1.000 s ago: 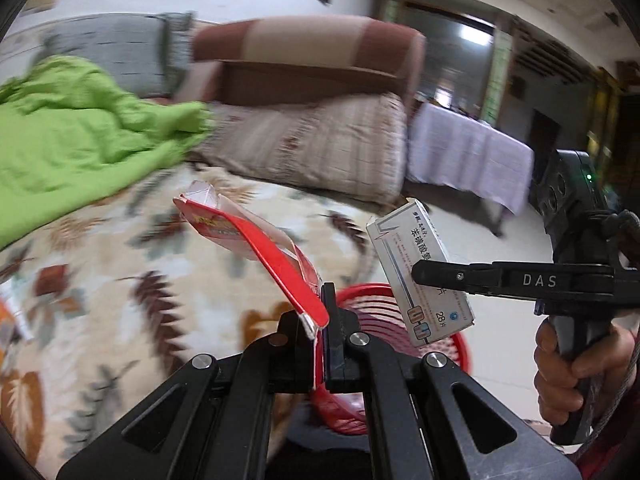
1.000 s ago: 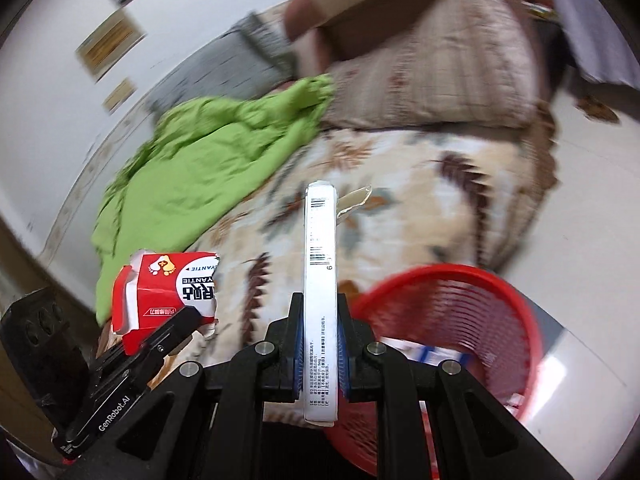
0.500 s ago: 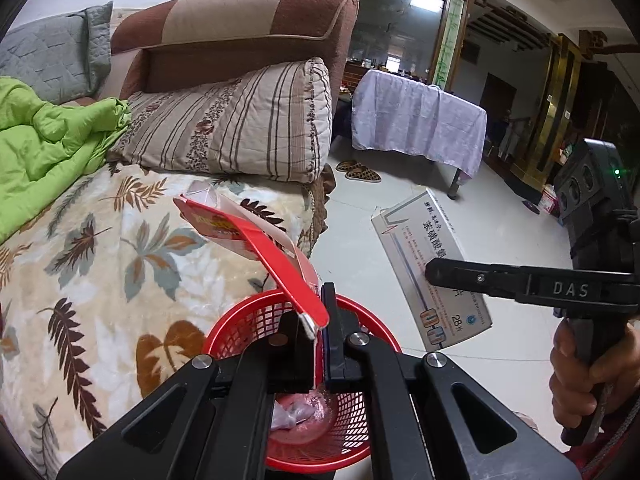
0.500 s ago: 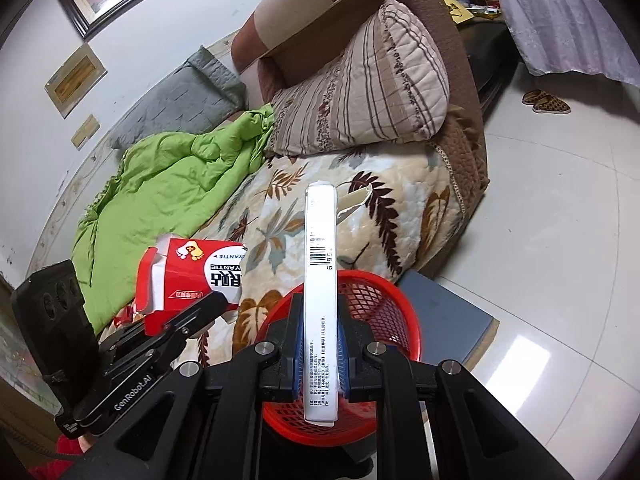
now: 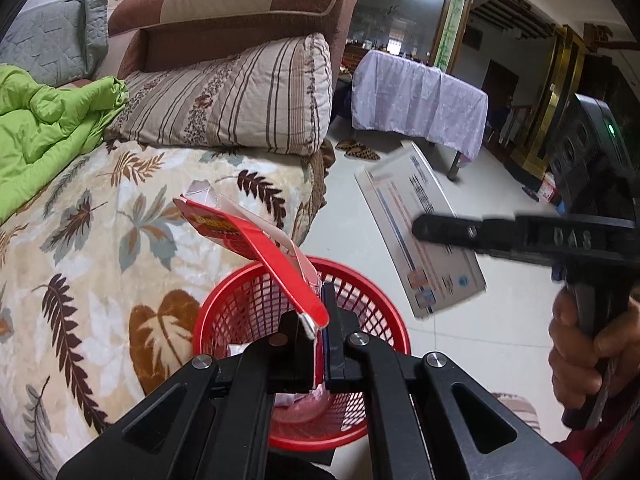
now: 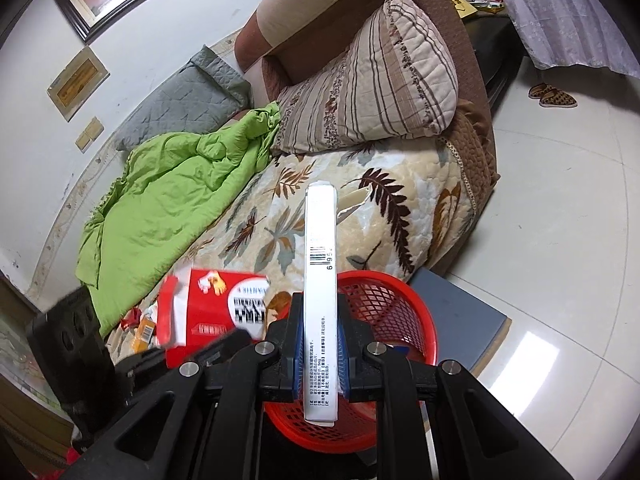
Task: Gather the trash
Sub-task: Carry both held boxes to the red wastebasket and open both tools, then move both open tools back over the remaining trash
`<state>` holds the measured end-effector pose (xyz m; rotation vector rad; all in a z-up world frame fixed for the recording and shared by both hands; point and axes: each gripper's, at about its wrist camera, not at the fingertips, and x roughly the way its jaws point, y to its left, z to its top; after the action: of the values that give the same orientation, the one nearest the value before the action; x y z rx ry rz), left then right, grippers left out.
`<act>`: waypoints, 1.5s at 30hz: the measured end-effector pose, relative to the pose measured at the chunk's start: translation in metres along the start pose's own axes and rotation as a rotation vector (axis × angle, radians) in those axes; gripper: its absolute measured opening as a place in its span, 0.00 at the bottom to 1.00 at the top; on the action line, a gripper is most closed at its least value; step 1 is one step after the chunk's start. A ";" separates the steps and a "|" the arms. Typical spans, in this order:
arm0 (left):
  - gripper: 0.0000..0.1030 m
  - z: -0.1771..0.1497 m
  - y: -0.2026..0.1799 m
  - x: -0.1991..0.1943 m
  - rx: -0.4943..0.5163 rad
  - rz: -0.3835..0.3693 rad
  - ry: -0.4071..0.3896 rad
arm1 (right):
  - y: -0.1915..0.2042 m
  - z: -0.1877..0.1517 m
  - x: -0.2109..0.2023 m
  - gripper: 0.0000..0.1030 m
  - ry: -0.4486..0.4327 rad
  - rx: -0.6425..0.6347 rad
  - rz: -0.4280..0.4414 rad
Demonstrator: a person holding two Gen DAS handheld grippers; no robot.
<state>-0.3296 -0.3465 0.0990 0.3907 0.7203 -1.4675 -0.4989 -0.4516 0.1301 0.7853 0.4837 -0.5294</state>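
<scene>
Nearest in the left wrist view, the left gripper (image 5: 318, 334) is clamped tight on the edge of a flattened red carton (image 5: 256, 248), which slants up and away from the jaws with its torn end over the bedspread. Directly beneath and just beyond the jaws stands the red basket (image 5: 236, 312) on the floor, hard against the side of the bed; pale wrappers already lie in its bottom.

In the right wrist view, the right gripper (image 6: 320, 354) is closed on a slim white box (image 6: 320, 272), held edge-on and upright, its lower end hanging over the basket's mouth. From the left view the same box shows its broad printed face, off to the right of the basket rim and higher than it, with a hand (image 5: 580, 344) on the gripper handle.

Judgement: the step in hand is the drop into the basket. The white box looks well placed; the carton's long free end reaches out over the bedspread (image 5: 80, 240), so releasing now risks it tipping onto the bed or catching the rim. It would be sounder to bring the left jaws further over the basket's centre and tilt the carton down before opening. Releasing one piece at a time should keep the two from knocking together.

Further off, small red and orange scraps (image 6: 140, 322) lie on the bed beside the green quilt (image 6: 168, 200), apparently uncollected. A striped pillow (image 5: 240, 96) lies beyond.
</scene>
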 end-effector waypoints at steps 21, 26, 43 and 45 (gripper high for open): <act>0.45 -0.003 0.015 0.020 -0.032 0.024 0.157 | -0.023 0.003 0.046 0.49 0.095 0.060 -0.001; 0.45 0.001 0.018 0.000 -0.053 0.044 0.105 | -0.012 0.007 0.036 0.49 0.075 0.014 -0.006; 0.59 -0.057 0.129 -0.151 -0.311 0.377 -0.091 | 0.141 -0.021 0.097 0.55 0.218 -0.255 0.190; 0.60 -0.070 0.149 -0.174 -0.343 0.441 -0.113 | 0.163 -0.028 0.107 0.55 0.241 -0.287 0.220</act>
<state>-0.1890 -0.1559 0.1334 0.1833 0.7256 -0.9228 -0.3238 -0.3622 0.1367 0.6185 0.6702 -0.1553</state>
